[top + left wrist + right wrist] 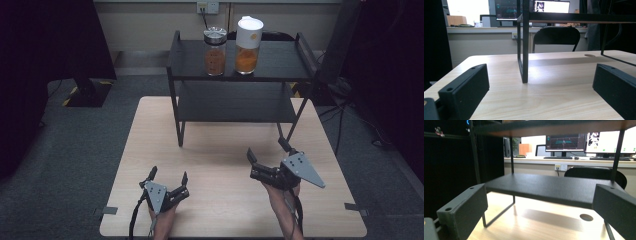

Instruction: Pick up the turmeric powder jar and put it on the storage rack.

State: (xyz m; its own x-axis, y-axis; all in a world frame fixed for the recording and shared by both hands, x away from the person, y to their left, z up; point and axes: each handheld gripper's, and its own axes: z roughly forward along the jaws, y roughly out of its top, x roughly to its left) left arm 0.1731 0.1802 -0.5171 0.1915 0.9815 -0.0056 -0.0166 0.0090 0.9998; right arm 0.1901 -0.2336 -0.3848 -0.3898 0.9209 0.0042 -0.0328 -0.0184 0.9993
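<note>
A black two-tier shelf (240,75) stands at the far side of the wooden table (220,170). On its top tier sit a glass jar with a silver lid (215,51) and a white-capped jar of orange powder (248,45). My left gripper (169,177) rests low near the table's front left, open and empty. My right gripper (267,150) hovers at the front right, open, aimed at the shelf. In the left gripper view the shelf's front leg (525,50) rises between the jaws. The right gripper view looks at the lower tier (549,186) from close by.
Grey carpet surrounds the table. A black chair (556,37) stands behind the shelf, with a desk and monitors (564,143) beyond. A round hole (586,217) is in the tabletop under the shelf. Cables trail on the floor at the right (345,115).
</note>
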